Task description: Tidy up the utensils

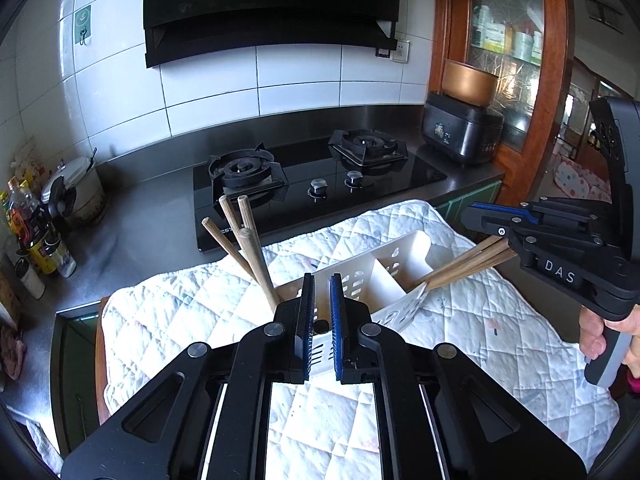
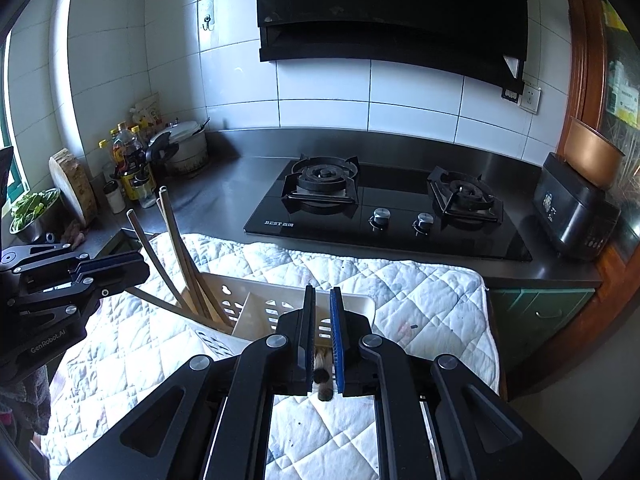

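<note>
A white slotted utensil holder [image 1: 384, 268] stands on a quilted white cloth [image 1: 460, 320]. Several wooden chopsticks [image 1: 244, 248] lean out of its left compartment. My right gripper [image 1: 480, 216] is shut on a bundle of wooden chopsticks [image 1: 464, 266] whose tips reach into the holder's right compartment. In the right wrist view the dark chopstick ends [image 2: 322, 376] sit between its fingers [image 2: 308, 332], over the holder [image 2: 260, 308]. My left gripper [image 1: 322, 312] sits just in front of the holder, its jaws narrowly parted around the near wall; it also shows in the right wrist view [image 2: 132, 268].
A black two-burner gas hob [image 2: 384, 204] lies behind the cloth on a steel counter [image 2: 224, 184]. Bottles [image 2: 128, 164], a pot and a chopping block stand in the left corner. A dark rice cooker [image 2: 572, 208] with a copper bowl stands at the right. A range hood hangs above.
</note>
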Demonstrator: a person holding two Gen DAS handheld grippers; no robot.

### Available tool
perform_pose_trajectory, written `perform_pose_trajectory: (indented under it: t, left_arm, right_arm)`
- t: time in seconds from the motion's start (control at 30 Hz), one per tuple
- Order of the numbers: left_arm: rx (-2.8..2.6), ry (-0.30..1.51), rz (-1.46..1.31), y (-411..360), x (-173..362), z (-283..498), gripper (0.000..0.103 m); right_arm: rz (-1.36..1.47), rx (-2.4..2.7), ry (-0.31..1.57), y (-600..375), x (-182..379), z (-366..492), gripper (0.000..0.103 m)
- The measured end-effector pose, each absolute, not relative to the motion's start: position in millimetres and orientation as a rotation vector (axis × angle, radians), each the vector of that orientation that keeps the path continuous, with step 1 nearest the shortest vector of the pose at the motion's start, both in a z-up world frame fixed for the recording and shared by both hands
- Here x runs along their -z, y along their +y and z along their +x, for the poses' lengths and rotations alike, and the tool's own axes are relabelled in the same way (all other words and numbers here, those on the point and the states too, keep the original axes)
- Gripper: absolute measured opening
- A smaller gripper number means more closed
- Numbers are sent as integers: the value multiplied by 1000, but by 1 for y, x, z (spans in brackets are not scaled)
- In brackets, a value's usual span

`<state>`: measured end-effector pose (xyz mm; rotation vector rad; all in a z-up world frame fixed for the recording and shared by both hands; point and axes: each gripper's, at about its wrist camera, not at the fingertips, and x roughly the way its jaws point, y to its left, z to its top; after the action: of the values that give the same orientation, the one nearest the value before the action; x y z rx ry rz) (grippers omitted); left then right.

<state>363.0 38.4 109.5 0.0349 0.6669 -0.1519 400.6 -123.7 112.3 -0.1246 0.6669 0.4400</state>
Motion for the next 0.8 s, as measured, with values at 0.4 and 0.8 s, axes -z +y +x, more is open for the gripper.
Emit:
perform_pose_trajectory:
  t: [0.4,0.8]
  left_arm:
    - [166,571,22,35,-135,322,11]
    - [156,489,-53,45,-127,237,57]
  right_arm:
    - [-137,-430,557,-140,-139,354,49]
    - [-152,-371,478,-167,-133,266,87]
